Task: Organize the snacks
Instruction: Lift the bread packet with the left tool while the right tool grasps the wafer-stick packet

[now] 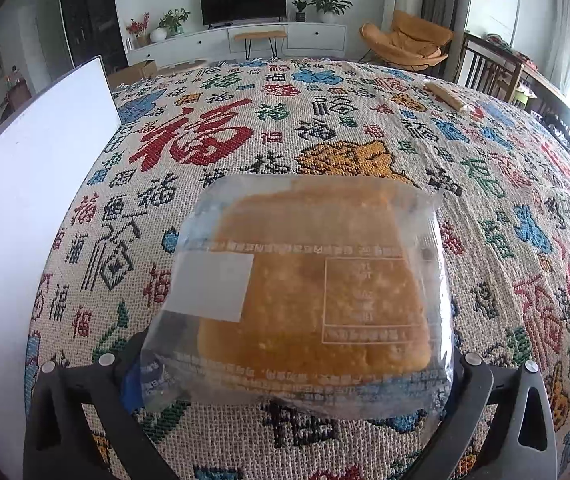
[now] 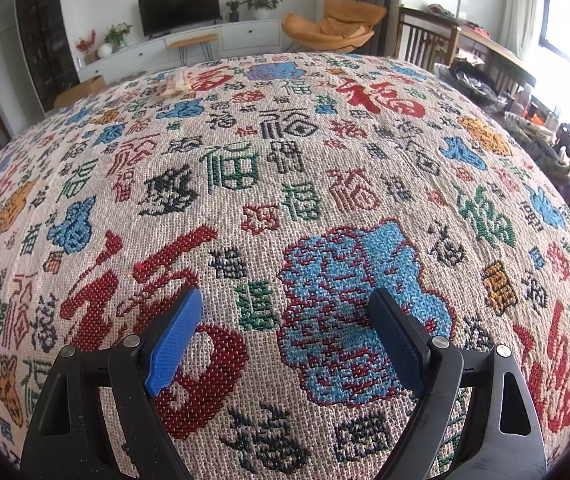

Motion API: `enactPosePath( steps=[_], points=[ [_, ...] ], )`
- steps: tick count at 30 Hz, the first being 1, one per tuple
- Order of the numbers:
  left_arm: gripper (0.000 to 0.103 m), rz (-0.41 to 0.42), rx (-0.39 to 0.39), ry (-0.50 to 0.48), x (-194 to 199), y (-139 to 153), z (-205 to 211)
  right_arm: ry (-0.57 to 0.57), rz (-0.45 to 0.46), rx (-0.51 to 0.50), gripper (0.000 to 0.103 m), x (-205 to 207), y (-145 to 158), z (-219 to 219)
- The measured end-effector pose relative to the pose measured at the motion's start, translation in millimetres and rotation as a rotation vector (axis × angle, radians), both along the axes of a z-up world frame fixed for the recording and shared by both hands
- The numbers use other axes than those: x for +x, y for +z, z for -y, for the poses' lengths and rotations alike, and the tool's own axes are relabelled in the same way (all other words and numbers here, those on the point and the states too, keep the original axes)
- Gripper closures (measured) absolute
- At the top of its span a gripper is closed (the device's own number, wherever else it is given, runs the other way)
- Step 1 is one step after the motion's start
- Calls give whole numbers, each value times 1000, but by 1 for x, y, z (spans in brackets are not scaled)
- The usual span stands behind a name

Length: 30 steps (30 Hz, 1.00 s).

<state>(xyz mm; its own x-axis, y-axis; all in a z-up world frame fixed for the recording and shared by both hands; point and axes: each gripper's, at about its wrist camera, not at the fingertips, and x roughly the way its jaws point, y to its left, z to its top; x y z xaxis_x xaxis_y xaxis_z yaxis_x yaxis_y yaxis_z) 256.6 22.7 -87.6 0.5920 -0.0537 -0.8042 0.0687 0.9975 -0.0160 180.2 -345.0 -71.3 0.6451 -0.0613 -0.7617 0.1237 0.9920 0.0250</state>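
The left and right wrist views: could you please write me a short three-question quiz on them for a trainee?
1. True or false: the right gripper is holding a snack.
2. What lies between the fingers of the left gripper? A) a wrapped cake B) a drinks can C) a banana
3. In a few words: what covers the table under both grippers?

Key
1. False: its jaws stand open over the bare cloth, with nothing between them.
2. A
3. A woven cloth patterned with coloured characters.
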Motion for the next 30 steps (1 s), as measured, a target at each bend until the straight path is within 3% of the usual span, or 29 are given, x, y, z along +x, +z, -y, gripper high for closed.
enactPosePath(
  steps=[8, 14, 17, 21, 25, 30],
  points=[
    [0, 1, 6, 0, -1, 0, 0, 2, 10, 11, 16, -2, 1, 1],
    [0, 1, 6, -1, 0, 0, 1, 60, 212, 127, 16, -13, 38, -3],
    [0, 1, 6, -1, -1, -1, 1, 146, 184, 171, 16, 33, 53, -14],
    [0, 1, 5, -1, -1, -1, 1, 249, 194, 109, 16, 120, 73, -39],
    [0, 1, 5, -1, 0, -1, 1, 267, 41, 142, 19, 226, 60, -58],
    [0, 2, 2, 0, -1, 0, 1, 236, -75, 142, 19, 302, 36, -89]
  ],
)
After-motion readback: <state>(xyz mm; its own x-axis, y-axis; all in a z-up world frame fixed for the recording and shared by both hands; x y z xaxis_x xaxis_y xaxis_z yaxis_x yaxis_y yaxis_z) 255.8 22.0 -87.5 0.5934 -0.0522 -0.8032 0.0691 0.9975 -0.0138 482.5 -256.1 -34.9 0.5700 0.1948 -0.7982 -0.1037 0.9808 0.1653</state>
